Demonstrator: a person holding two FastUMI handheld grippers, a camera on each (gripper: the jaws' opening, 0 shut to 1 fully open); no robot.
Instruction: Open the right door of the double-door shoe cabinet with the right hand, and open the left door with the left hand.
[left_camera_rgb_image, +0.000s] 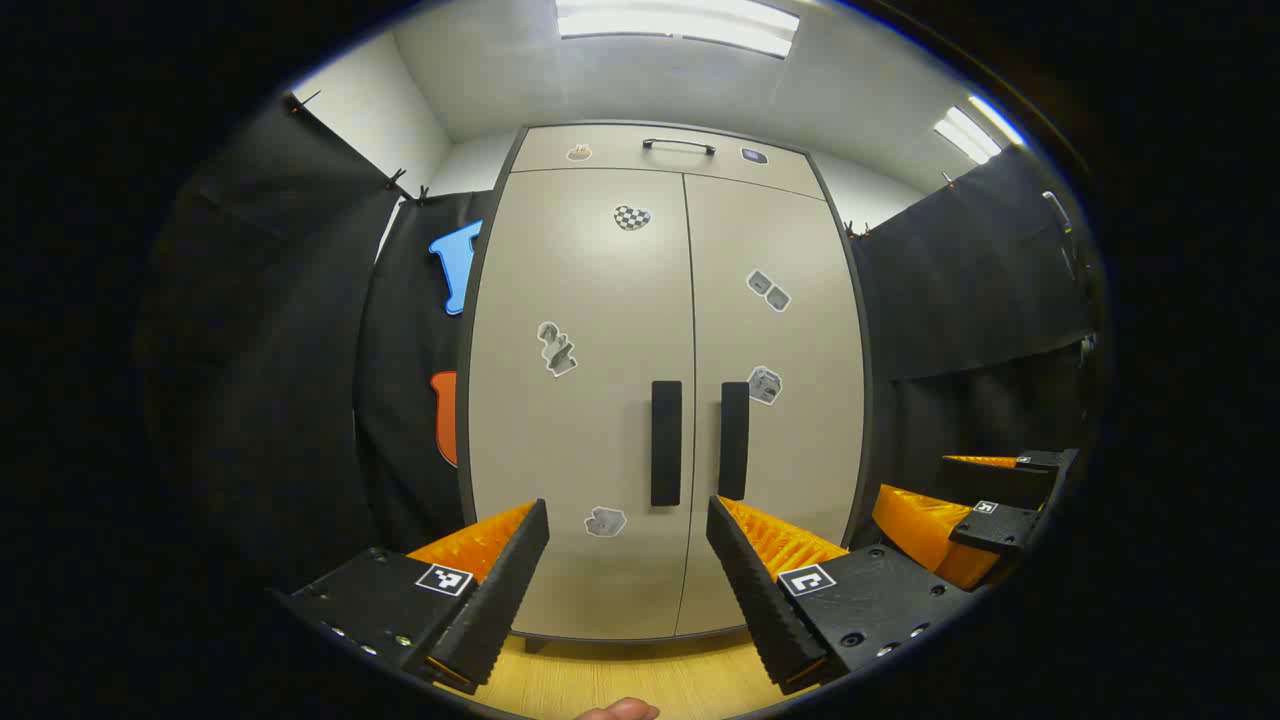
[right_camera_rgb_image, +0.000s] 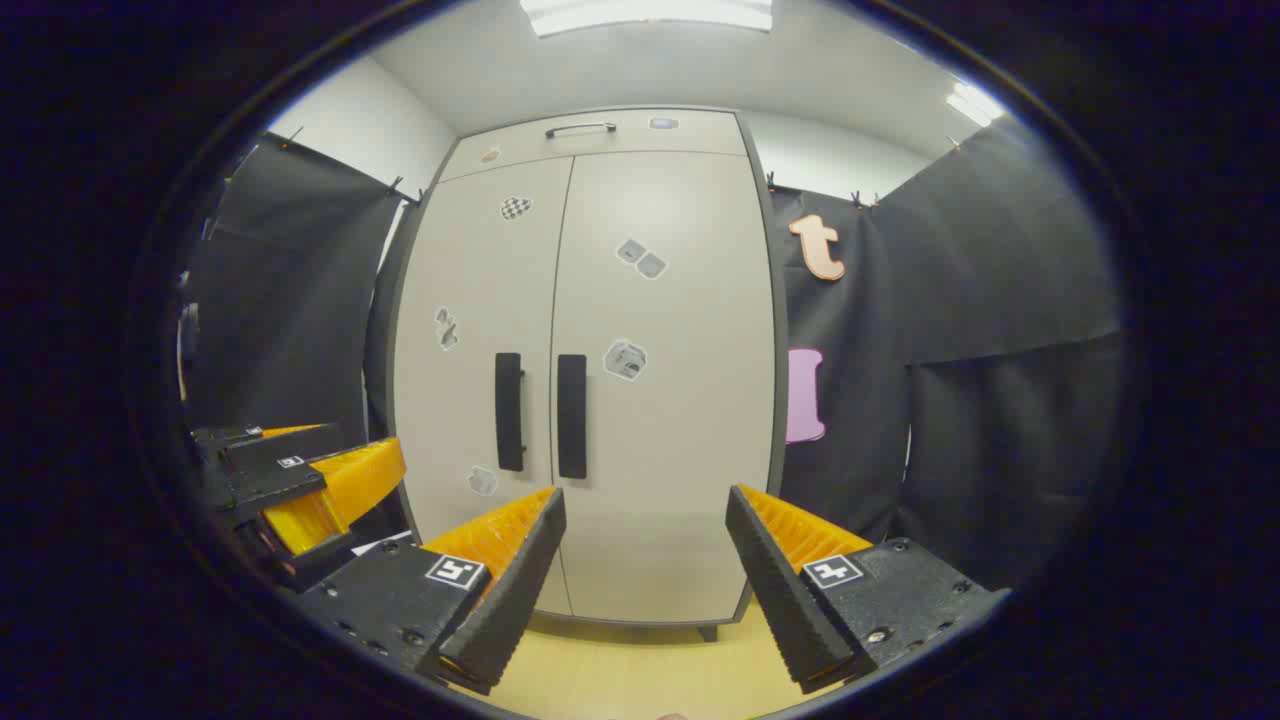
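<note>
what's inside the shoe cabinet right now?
Cannot tell: both beige doors, left and right, are shut, their black vertical handles untouched, hiding the interior. Above them sits a top panel with a thin dark handle.

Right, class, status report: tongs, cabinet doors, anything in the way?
Both tongs open, short of the cabinet: left tongs, right tongs. Left door and right door shut, handles untouched. Nothing in the way.

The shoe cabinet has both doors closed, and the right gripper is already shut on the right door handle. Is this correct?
Not quite. Both doors of the shoe cabinet are closed, but the right gripper is open and apart from the right door handle, with nothing between its jaws. The right gripper view shows this.
</note>
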